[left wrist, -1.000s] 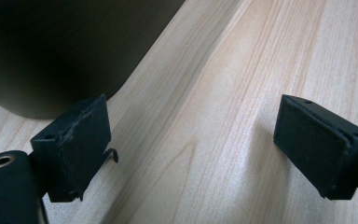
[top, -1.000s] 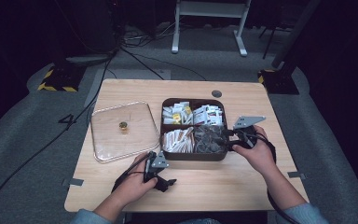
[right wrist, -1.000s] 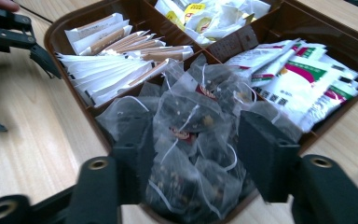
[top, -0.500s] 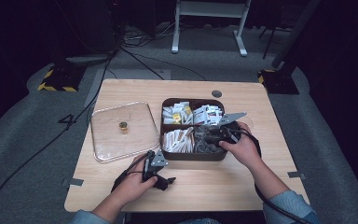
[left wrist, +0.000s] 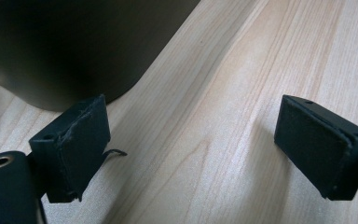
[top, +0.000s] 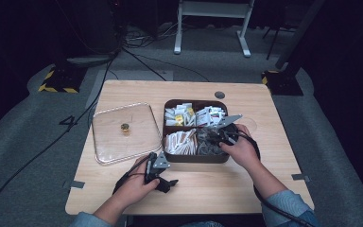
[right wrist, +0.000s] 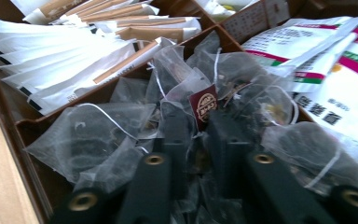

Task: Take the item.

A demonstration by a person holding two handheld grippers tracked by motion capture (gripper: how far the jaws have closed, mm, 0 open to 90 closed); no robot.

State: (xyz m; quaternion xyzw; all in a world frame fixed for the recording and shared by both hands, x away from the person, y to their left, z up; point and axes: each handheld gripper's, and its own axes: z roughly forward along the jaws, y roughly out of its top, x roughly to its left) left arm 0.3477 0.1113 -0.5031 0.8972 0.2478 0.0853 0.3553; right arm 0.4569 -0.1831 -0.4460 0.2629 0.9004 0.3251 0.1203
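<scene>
A brown compartmented box (top: 196, 159) stands mid-table, packed with sachets. My right gripper (top: 209, 137) reaches into its front right compartment among mesh tea bags (right wrist: 98, 135). In the right gripper view its jaws stand close together, my right gripper (right wrist: 200, 126) shut on a tea bag whose dark red tag (right wrist: 203, 105) sits at the tips. My left gripper (top: 166, 181) rests on the table just in front of the box. In its own view my left gripper (left wrist: 196, 154) stands open over bare wood, beside the box's dark wall (left wrist: 74, 42).
A clear lid (top: 123, 132) with a small gold knob lies left of the box. White paper sachets (right wrist: 60, 60) fill the neighbouring compartment, and printed packets (right wrist: 317, 51) the one behind. The wooden table (top: 227, 189) is bare along its front.
My right gripper has moved left from the box's right rim into the tea bag compartment. The left gripper has stayed put.
</scene>
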